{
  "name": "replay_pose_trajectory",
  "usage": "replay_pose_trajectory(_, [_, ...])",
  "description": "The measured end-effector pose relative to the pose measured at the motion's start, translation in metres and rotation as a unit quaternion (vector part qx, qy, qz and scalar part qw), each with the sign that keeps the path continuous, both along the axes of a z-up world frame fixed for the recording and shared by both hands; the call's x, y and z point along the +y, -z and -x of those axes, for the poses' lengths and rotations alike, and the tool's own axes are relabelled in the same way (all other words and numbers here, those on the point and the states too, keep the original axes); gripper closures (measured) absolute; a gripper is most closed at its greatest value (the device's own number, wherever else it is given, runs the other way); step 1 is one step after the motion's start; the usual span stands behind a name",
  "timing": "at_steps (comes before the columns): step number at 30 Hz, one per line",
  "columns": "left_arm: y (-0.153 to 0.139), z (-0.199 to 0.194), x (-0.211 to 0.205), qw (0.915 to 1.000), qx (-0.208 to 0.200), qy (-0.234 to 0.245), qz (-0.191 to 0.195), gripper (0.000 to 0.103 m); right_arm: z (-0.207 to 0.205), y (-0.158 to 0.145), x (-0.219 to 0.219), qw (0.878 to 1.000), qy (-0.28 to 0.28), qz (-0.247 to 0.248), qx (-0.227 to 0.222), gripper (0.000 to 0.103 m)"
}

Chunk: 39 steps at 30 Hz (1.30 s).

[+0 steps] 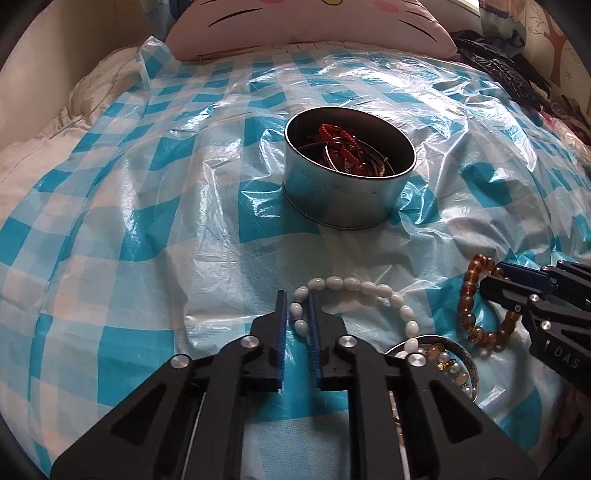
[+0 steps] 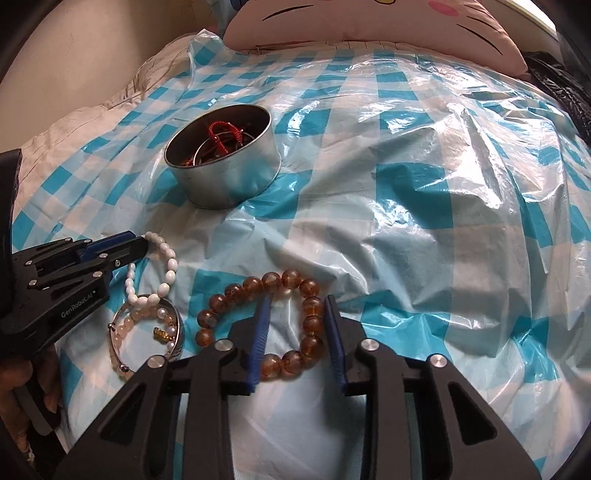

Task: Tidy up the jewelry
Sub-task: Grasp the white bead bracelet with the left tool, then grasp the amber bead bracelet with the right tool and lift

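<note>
A white bead bracelet (image 1: 369, 287) (image 2: 171, 264) lies on the blue checked plastic sheet (image 1: 110, 221). My left gripper (image 1: 297, 295) (image 2: 146, 242) is shut on its left strand, with the beads pinched between the blue pads. An amber bead bracelet (image 2: 236, 291) (image 1: 463, 295) lies to the right. My right gripper (image 2: 298, 299) (image 1: 489, 275) straddles its right strand, and its pads stand slightly apart from the beads. Farther back stands a round metal tin (image 1: 332, 199) (image 2: 236, 181) with red cord bracelets and bangles inside.
A silver bangle (image 2: 180, 332) (image 1: 469, 354) ringing pale pink and pearl beads (image 2: 123, 325) lies under the near end of the white bracelet. A cat-face pillow (image 1: 314, 29) lines the back edge, with dark items (image 1: 509, 70) at the back right. A hand (image 2: 14, 387) holds the left gripper.
</note>
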<state>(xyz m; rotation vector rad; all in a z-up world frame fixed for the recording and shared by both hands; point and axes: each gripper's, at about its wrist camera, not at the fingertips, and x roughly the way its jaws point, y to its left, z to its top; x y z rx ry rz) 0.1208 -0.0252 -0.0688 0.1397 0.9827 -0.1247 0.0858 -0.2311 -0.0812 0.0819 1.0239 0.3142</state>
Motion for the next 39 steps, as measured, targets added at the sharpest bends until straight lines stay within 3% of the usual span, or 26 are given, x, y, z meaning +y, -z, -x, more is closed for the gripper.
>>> replay_pose_trajectory(3, [-0.002, 0.003, 0.0, 0.9997, -0.001, 0.012, 0.02, 0.096, -0.001, -0.001, -0.011, 0.998, 0.005, -0.07, 0.01, 0.09])
replay_pose_trajectory(6, [-0.005, 0.002, 0.008, 0.997, 0.012, 0.012, 0.075, 0.096, -0.003, -0.006, -0.03, 0.987, 0.02, -0.157, 0.01, 0.09])
replay_pose_trajectory(10, [-0.008, 0.002, 0.015, 0.9922, 0.013, 0.01, 0.124, 0.096, -0.004, -0.008, -0.045, 0.972, 0.031, -0.232, 0.01, 0.09])
replay_pose_trajectory(12, [-0.006, 0.002, 0.015, 0.9926, 0.015, 0.007, 0.12, 0.096, -0.004, -0.01, -0.046, 0.969, 0.03, -0.247, 0.011, 0.09])
replay_pose_trajectory(18, [0.0, -0.002, 0.01, 0.9961, 0.024, 0.001, 0.084, 0.095, -0.007, -0.011, -0.04, 0.974, 0.031, -0.224, 0.015, 0.09])
replay_pose_trajectory(19, [0.002, -0.003, 0.009, 0.9965, 0.026, 0.0, 0.08, 0.095, -0.007, -0.009, -0.04, 0.976, 0.036, -0.215, 0.02, 0.087])
replay_pose_trajectory(21, [0.003, -0.002, 0.006, 0.9975, 0.025, 0.002, 0.067, 0.094, -0.008, -0.006, -0.038, 0.98, 0.042, -0.192, 0.026, 0.072])
replay_pose_trajectory(22, [0.003, -0.002, 0.005, 0.9979, 0.023, 0.004, 0.06, 0.094, -0.007, -0.006, -0.036, 0.983, 0.04, -0.179, 0.022, 0.072])
replay_pose_trajectory(24, [0.003, -0.001, 0.003, 0.9986, 0.02, 0.006, 0.049, 0.093, -0.006, -0.008, -0.028, 0.99, 0.037, -0.134, 0.014, 0.07])
replay_pose_trajectory(26, [0.003, -0.001, 0.002, 0.9988, 0.02, 0.007, 0.045, 0.091, -0.006, -0.004, -0.014, 0.998, 0.033, -0.052, 0.014, 0.068])
replay_pose_trajectory(29, [0.005, -0.001, 0.001, 0.9989, 0.021, 0.007, 0.042, 0.091, -0.003, 0.001, 0.013, 0.999, 0.001, 0.038, 0.003, 0.067])
replay_pose_trajectory(30, [0.005, -0.001, 0.001, 0.999, 0.021, 0.007, 0.039, 0.091, -0.001, 0.002, 0.017, 0.999, -0.009, 0.051, -0.001, 0.069])
replay_pose_trajectory(31, [0.005, -0.001, -0.001, 0.9992, 0.019, 0.009, 0.035, 0.091, 0.0, 0.002, 0.02, 0.999, -0.019, 0.049, -0.001, 0.082])
replay_pose_trajectory(33, [0.005, 0.0, -0.003, 0.9995, 0.016, 0.012, 0.024, 0.091, 0.0, 0.002, 0.012, 1.0, -0.021, -0.001, 0.01, 0.09])
replay_pose_trajectory(35, [0.004, 0.002, -0.004, 0.9995, 0.014, 0.016, 0.023, 0.091, -0.001, 0.003, -0.005, 0.993, -0.016, -0.11, 0.033, 0.09])
replay_pose_trajectory(37, [0.002, 0.002, -0.002, 0.9991, 0.016, 0.016, 0.036, 0.093, -0.002, 0.001, -0.025, 0.974, -0.006, -0.222, 0.04, 0.09])
replay_pose_trajectory(39, [0.0, 0.002, 0.001, 0.9985, 0.019, 0.014, 0.05, 0.095, 0.0, -0.004, -0.042, 0.948, -0.006, -0.318, 0.03, 0.09])
